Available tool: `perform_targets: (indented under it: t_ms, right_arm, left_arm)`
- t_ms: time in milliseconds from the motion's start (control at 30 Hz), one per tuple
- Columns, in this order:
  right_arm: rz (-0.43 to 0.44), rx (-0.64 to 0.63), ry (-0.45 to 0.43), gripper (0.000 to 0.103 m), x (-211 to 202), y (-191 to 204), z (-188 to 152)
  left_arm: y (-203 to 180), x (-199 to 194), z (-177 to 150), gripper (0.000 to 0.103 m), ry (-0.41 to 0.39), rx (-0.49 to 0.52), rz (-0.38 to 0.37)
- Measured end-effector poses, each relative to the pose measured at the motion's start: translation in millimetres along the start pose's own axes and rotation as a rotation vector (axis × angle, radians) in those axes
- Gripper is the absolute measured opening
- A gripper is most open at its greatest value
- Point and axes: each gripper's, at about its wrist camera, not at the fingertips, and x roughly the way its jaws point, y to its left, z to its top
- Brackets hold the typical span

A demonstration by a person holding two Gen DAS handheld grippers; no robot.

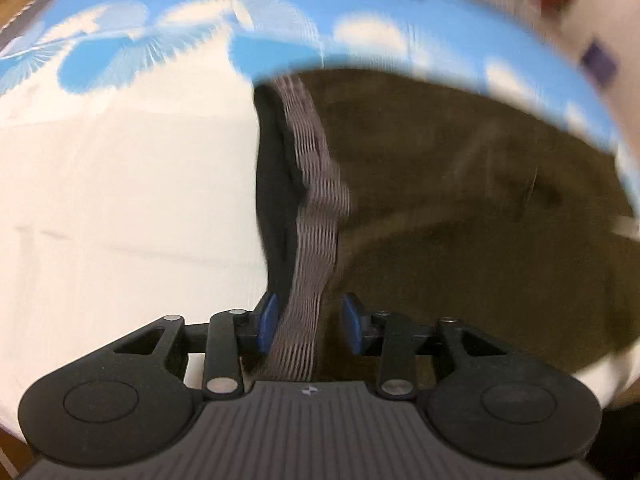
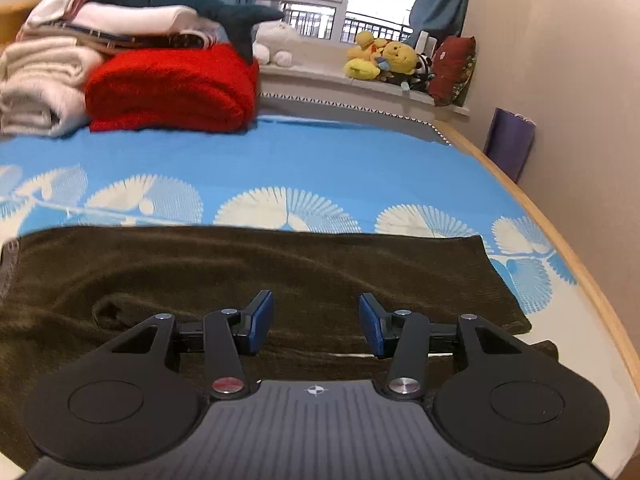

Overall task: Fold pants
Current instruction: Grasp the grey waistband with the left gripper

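Brown pants (image 2: 248, 272) near bed edge (image 2: 560, 248), blue sheet (image 2: 304, 160)

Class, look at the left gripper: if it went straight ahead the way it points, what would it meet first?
Most likely the striped waistband of the dark pants, which already lies between the open left gripper; depth is blurred.

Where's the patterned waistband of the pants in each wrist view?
Left wrist: the waistband runs down the centre, ending between the open left gripper pads.
Right wrist: only a sliver at the far left edge.
Shared landmark: the blue-and-white bedspread beyond the brown pants.
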Motion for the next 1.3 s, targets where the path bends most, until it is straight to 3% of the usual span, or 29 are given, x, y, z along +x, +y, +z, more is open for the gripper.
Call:
perform_targets:
  t_ms: [67,167,233,367,467,500,533,567,700,867,967,1067,1167,1233,1300]
  right_arm:
    - [-0.003,0.000,0.018,0.049,1,-1,-3]
    - [0.004,0.012,0.033,0.049,0,-5,-6]
    - [-0.003,0.020,0.040,0.050,-1,-9,-9]
    - [-0.025,0.056,0.078,0.050,2,-22,-15]
    - [-0.044,0.071,0.110,0.050,4,-32,-22]
    - [-0.054,0.073,0.119,0.050,4,-35,-25]
    - [-0.061,0.075,0.124,0.050,4,-39,-27]
    - [-0.066,0.079,0.129,0.050,4,-43,-29]
    - [-0.085,0.086,0.146,0.050,2,-56,-38]
    - [-0.101,0.086,0.155,0.050,-2,-71,-48]
    - [-0.103,0.093,0.160,0.050,-2,-81,-51]
    - [-0.107,0.104,0.170,0.050,0,-90,-54]
    - [-0.106,0.122,0.176,0.050,1,-96,-56]
    - [-0.103,0.126,0.175,0.050,1,-97,-55]
    - [-0.097,0.125,0.169,0.050,1,-97,-54]
  left_arm:
    - [10,3,0,0.056,-0.003,-0.025,0.017]
    - [24,22,-2,0.056,0.088,-0.067,0.056]
    - [30,27,0,0.058,0.104,-0.074,0.048]
    - [28,35,-1,0.063,0.128,-0.054,0.040]
    - [19,43,-3,0.063,0.163,-0.013,0.046]
    - [15,45,-4,0.059,0.170,0.010,0.052]
    - [11,46,-5,0.053,0.167,0.033,0.055]
    - [9,44,-6,0.036,0.165,0.046,0.031]
    - [10,34,-9,0.016,0.141,0.060,0.009]
    - [14,21,-13,0.012,0.098,0.082,0.021]
    - [19,16,-12,0.011,0.093,0.043,0.030]
    - [15,15,-10,0.014,0.107,0.047,0.044]
    - [2,3,-6,0.018,0.011,0.093,0.093]
    - [-10,-6,-3,0.018,-0.056,0.125,0.038]
    - [-23,-6,-4,0.026,-0.062,0.174,-0.027]
